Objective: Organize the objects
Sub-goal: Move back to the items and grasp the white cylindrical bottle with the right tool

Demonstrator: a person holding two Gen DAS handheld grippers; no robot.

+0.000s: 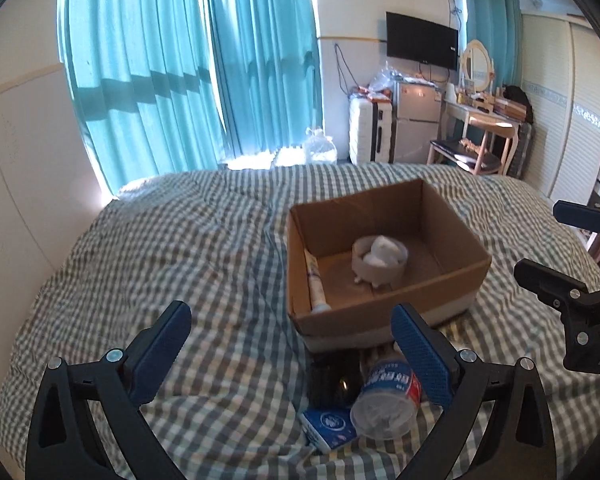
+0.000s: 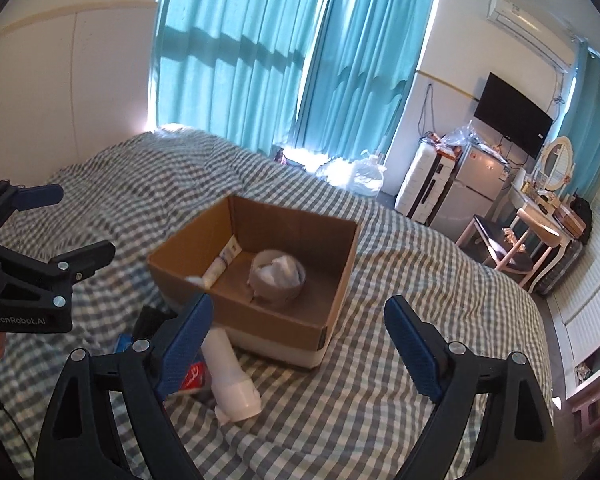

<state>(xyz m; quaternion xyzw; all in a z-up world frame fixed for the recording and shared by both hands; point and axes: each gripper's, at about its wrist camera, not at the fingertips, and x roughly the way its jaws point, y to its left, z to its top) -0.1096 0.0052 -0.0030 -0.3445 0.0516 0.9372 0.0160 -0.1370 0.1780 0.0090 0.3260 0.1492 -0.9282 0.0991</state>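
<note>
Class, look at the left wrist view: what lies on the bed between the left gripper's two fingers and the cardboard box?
Between the left gripper and the cardboard box lie a clear bottle, a blue-and-white packet and a black object.

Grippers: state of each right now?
Left gripper: jaws open, holding nothing.
Right gripper: jaws open, holding nothing.

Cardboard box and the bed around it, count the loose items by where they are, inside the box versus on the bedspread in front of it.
Inside the cardboard box: 2, a tube and a tape roll stuffed with white paper.
On the bedspread in front: 4, a plastic bottle, a black object, a blue packet and a white tube.
Total: 6
</note>
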